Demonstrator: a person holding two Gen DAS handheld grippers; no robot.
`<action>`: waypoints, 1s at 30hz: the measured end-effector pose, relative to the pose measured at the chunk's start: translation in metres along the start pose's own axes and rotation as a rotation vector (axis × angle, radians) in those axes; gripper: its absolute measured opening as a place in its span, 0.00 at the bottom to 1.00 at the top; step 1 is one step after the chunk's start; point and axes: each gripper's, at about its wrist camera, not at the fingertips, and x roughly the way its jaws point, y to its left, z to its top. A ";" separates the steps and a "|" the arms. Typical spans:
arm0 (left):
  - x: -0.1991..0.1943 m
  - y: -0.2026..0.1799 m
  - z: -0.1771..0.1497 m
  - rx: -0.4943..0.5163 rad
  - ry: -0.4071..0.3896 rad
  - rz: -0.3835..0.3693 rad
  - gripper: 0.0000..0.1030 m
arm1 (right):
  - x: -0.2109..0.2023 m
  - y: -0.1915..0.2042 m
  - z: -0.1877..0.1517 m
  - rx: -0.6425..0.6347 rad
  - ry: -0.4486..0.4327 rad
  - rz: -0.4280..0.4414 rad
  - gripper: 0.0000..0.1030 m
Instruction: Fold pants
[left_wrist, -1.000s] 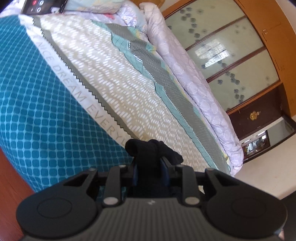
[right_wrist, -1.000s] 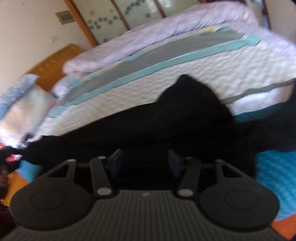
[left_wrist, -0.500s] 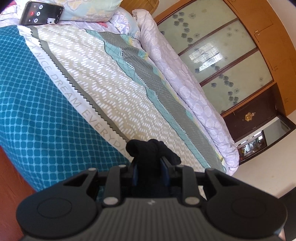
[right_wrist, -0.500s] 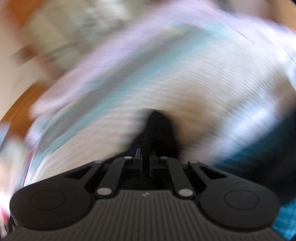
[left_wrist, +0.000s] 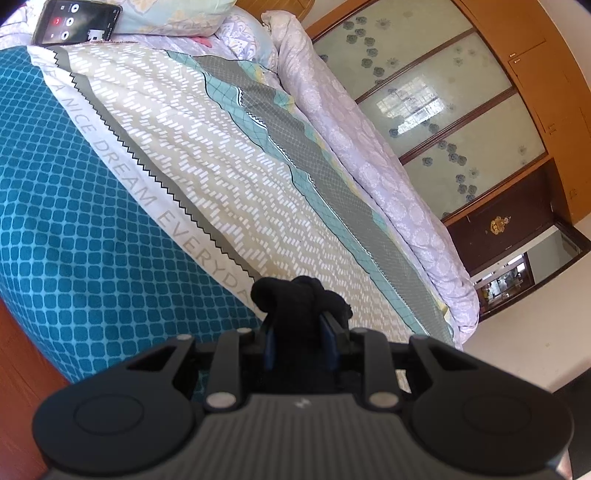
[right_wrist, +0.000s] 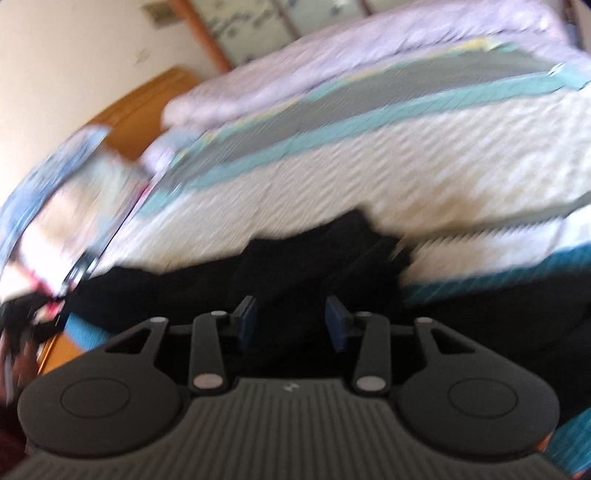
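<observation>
Opening now: right gripper (right_wrist: 291, 325), jaws spreading after brief pinch half second ago, nothing pressed between pads. Black pants (right_wrist: 317, 266) lying across bed (right_wrist: 424, 166) below it. Left gripper (left_wrist: 300, 332) still pinching bunched pants (left_wrist: 299, 295). Likely regrasp pending.

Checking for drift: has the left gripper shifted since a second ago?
Yes, slightly: the phone has come further into view at the top, while the left gripper keeps its clamp on the black pants.

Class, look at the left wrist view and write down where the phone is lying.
The phone lies in the top left corner of the left wrist view, on the bed beside a pale patterned pillow, just above the bedspread's teal section.
</observation>
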 end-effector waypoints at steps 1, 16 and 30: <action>0.000 0.001 -0.001 -0.004 -0.003 -0.001 0.23 | 0.002 -0.001 0.008 -0.001 -0.025 -0.022 0.52; 0.003 -0.027 0.016 0.046 -0.021 -0.007 0.23 | 0.096 0.000 0.056 -0.259 0.108 -0.177 0.22; 0.138 -0.103 0.086 0.171 -0.035 -0.013 0.10 | -0.018 -0.149 0.261 -0.026 -0.543 -0.775 0.22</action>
